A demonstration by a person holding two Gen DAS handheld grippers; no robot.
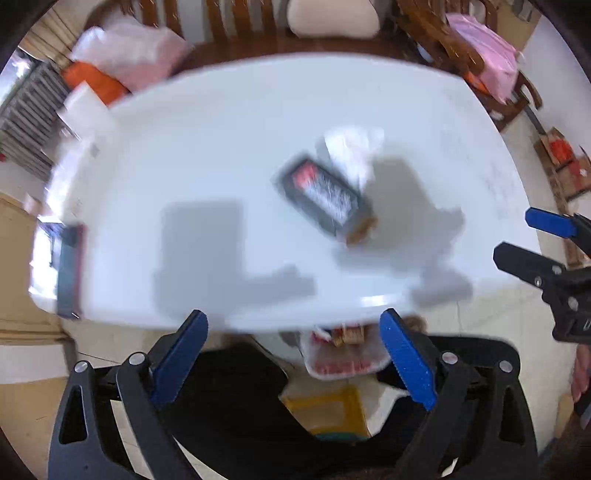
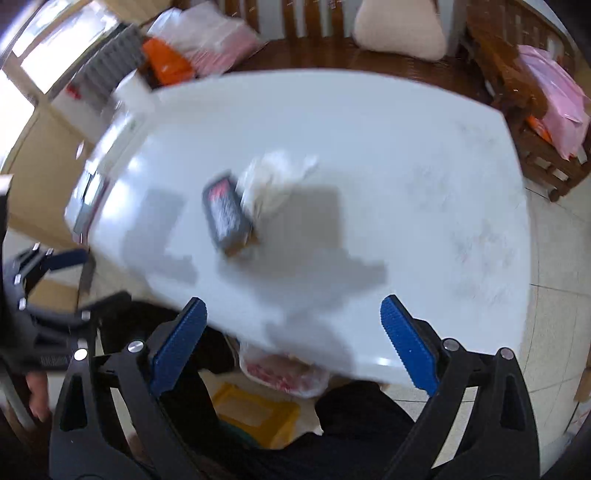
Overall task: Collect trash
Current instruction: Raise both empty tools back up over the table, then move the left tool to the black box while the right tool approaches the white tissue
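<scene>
A dark box with a red and white label (image 1: 325,197) lies near the middle of the white table (image 1: 221,147); it also shows in the right wrist view (image 2: 227,216). A crumpled clear plastic wrapper (image 1: 351,151) (image 2: 275,177) lies against its far side. My left gripper (image 1: 293,354) is open and empty, above the table's near edge. My right gripper (image 2: 293,339) is open and empty, also near that edge; it shows at the right of the left wrist view (image 1: 517,240). Both views are motion-blurred.
Below the near edge sits a bag holding a yellow box (image 1: 328,410) and a red-and-white wrapper (image 1: 343,363). A phone-like slab (image 1: 70,269) lies at the table's left end. Wooden chairs (image 1: 236,22) with pink bags (image 1: 487,66) stand behind.
</scene>
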